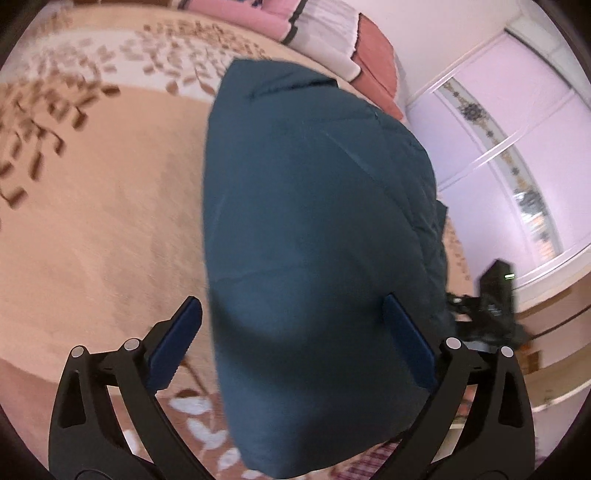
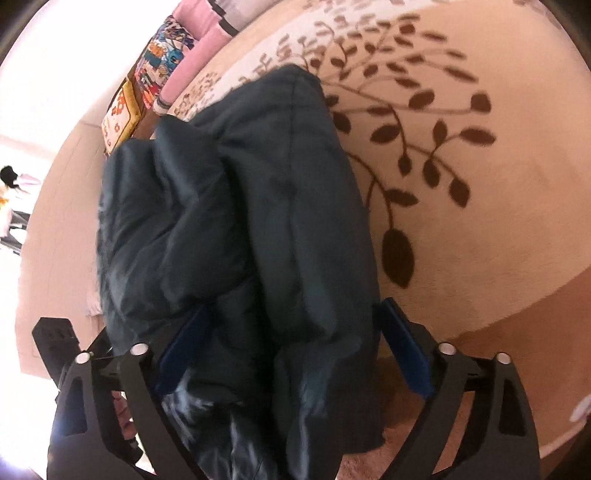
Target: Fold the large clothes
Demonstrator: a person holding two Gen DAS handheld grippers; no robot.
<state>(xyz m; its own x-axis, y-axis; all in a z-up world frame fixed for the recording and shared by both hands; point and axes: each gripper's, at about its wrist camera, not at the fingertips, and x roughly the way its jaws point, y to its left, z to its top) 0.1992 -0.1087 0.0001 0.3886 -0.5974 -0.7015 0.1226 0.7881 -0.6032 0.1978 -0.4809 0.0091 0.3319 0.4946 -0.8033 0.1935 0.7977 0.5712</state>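
Both my tongs are spread wide and grasping nothing. My left tongs [image 1: 291, 339] straddle one end of the dark teal padded jacket [image 1: 317, 229], which lies folded into a thick bundle on the beige carpet [image 1: 110, 221] with its brown leaf pattern. My right tongs [image 2: 295, 339] hang over the other side, where the jacket [image 2: 258, 221] shows stacked puffy layers and a rolled part bulging to the left. In neither view do the pads clearly press the cloth, though in the right view the left pad [image 2: 184, 347] sits very close to it, perhaps brushing it.

My worry is the bundle itself. The padding looks springy, so with nothing pinning it the top layers could puff up and slide apart. If I close on too thick a stack, the slick shell may squirt out of the pads; if I catch only the top layer, lifting would drag the fold open.

Much is uncertain. Both views are blurred, and the jacket's near end runs under the tongs and off the bottom edge. I cannot tell where the sleeves or hood went. The dark object [image 1: 496, 291] beside the white wardrobe [image 1: 517, 129] is unclear, perhaps my other tool. Pink bedding [image 1: 273, 14] is cut off at the top.
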